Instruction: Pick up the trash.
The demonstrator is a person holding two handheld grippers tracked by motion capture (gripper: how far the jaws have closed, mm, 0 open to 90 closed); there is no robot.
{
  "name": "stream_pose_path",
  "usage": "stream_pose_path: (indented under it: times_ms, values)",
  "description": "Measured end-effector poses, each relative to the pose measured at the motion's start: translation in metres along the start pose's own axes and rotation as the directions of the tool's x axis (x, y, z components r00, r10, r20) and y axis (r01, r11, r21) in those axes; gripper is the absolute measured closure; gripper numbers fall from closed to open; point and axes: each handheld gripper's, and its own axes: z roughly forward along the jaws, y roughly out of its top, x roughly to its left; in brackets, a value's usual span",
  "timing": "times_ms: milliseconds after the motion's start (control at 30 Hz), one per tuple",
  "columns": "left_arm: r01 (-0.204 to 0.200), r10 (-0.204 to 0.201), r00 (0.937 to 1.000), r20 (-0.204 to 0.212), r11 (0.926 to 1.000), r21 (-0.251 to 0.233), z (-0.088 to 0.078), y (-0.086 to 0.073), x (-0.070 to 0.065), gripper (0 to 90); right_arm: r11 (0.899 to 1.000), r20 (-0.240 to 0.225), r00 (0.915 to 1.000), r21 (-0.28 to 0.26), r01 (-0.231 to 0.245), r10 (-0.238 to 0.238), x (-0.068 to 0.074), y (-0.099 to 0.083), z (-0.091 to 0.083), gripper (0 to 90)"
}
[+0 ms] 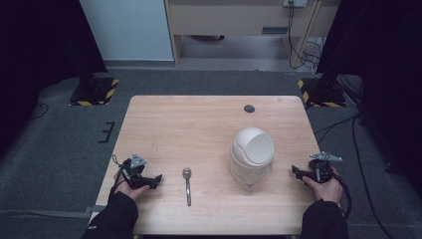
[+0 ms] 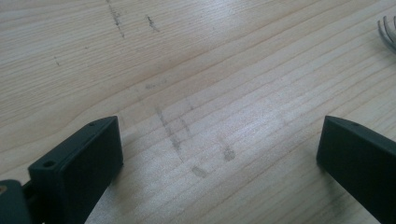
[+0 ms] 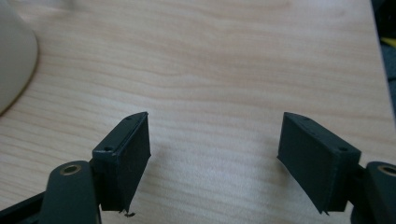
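Note:
A metal spoon lies on the wooden table, bowl away from me, handle toward the front edge. Right of it stands a small clear bin with a white domed swing lid. My left gripper rests on the table just left of the spoon, pointing at it; its jaws stand wide apart over bare wood. The spoon's edge peeks in at the left gripper view's top right. My right gripper rests right of the bin, open, nothing between its jaws. The bin's base shows at that view's left.
A dark round grommet hole sits near the table's far edge. Grey carpet surrounds the table, with black stands on hazard-striped bases at both far corners and cables on the floor at right.

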Motion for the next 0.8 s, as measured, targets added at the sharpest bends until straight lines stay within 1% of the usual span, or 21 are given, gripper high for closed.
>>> stream_pose_path:
  times_ms: [33, 67, 100, 133, 167, 200, 233, 267, 333, 367, 467, 567, 600, 667, 733, 767, 800]
  values:
    - [0.0, 0.0, 1.0, 0.0, 1.0, 0.0, 0.0, 0.0, 0.0, 0.0, 1.0, 0.0, 1.0, 0.0, 0.0, 0.0, 0.0, 0.0, 0.0, 25.4]
    - [0.0, 0.0, 1.0, 0.001, 1.0, 0.0, 0.0, 0.0, 0.0, 0.0, 0.999, -0.011, 0.9997, -0.038, 0.021, -0.021, 0.002, 0.005, -0.004, 25.0]
    - [0.0, 0.0, 1.0, 0.001, 1.0, 0.0, 0.0, 0.0, 0.0, 0.0, 0.999, -0.011, 0.9997, -0.038, 0.021, -0.021, 0.002, 0.005, -0.004, 25.0]
    - [0.0, 0.0, 1.0, 0.001, 1.0, 0.0, 0.0, 0.0, 0.0, 0.0, 0.998, -0.019, 0.9995, -0.052, 0.024, -0.025, 0.004, 0.007, -0.005, 24.5]
    - [-0.002, 0.002, 1.0, 0.001, 1.0, 0.001, 0.0, 0.0, 0.0, 0.0, 0.996, -0.036, 0.9986, -0.083, 0.034, -0.037, 0.008, 0.014, -0.011, 23.8]
    - [-0.002, 0.002, 1.0, 0.001, 1.0, 0.0, 0.0, 0.0, 0.0, 0.0, 0.996, -0.036, 0.9986, -0.083, 0.034, -0.037, 0.008, 0.014, -0.011, 23.8]
    - [-0.002, 0.002, 1.0, 0.001, 1.0, 0.0, 0.0, 0.0, 0.0, 0.0, 0.993, -0.06, 0.9969, -0.114, 0.043, -0.051, 0.012, 0.017, -0.015, 23.7]
    - [-0.002, 0.002, 1.0, 0.001, 1.0, 0.0, -0.001, -0.001, 0.0, 0.0, 0.993, -0.06, 0.9969, -0.114, 0.043, -0.051, 0.012, 0.017, -0.015, 23.7]
    - [-0.004, 0.004, 1.0, 0.001, 1.0, 0.001, -0.001, -0.001, 0.0, 0.0, 0.99, -0.059, 0.9953, -0.124, 0.069, -0.077, 0.014, 0.021, -0.018, 24.3]
    - [-0.004, 0.004, 1.0, 0.0, 1.0, 0.001, -0.001, -0.001, 0.0, 0.0, 0.987, -0.073, 0.9935, -0.145, 0.076, -0.087, 0.016, 0.024, -0.023, 24.6]
    - [-0.002, 0.002, 1.0, 0.001, 1.0, 0.001, -0.001, -0.001, 0.0, 0.0, 0.985, -0.083, 0.9934, -0.162, 0.066, -0.08, 0.018, 0.027, -0.026, 24.4]
    - [-0.002, 0.002, 1.0, 0.001, 1.0, 0.0, -0.001, -0.001, 0.0, 0.0, 0.983, -0.088, 0.992, -0.17, 0.074, -0.09, 0.021, 0.03, -0.03, 23.1]
    - [-0.002, 0.002, 1.0, 0.001, 1.0, 0.0, -0.001, -0.001, 0.0, 0.0, 0.98, -0.083, 0.9915, -0.182, 0.084, -0.1, 0.023, 0.034, -0.034, 22.2]
    - [-0.002, 0.002, 1.0, 0.001, 1.0, 0.0, -0.001, -0.001, 0.0, 0.0, 0.978, -0.083, 0.9913, -0.19, 0.085, -0.103, 0.024, 0.036, -0.036, 22.1]
    - [-0.004, 0.004, 1.0, 0.001, 1.0, 0.001, -0.001, -0.001, 0.0, 0.0, 0.969, -0.085, 0.9904, -0.23, 0.087, -0.109, 0.026, 0.042, -0.044, 21.8]
    - [-0.004, 0.004, 1.0, 0.001, 1.0, 0.001, -0.001, -0.001, 0.0, 0.0, 0.967, -0.086, 0.9901, -0.24, 0.087, -0.111, 0.026, 0.043, -0.047, 21.7]
    - [-0.004, 0.004, 1.0, 0.001, 1.0, 0.001, -0.001, -0.001, 0.0, 0.0, 0.961, -0.086, 0.99, -0.262, 0.085, -0.112, 0.027, 0.046, -0.051, 21.5]
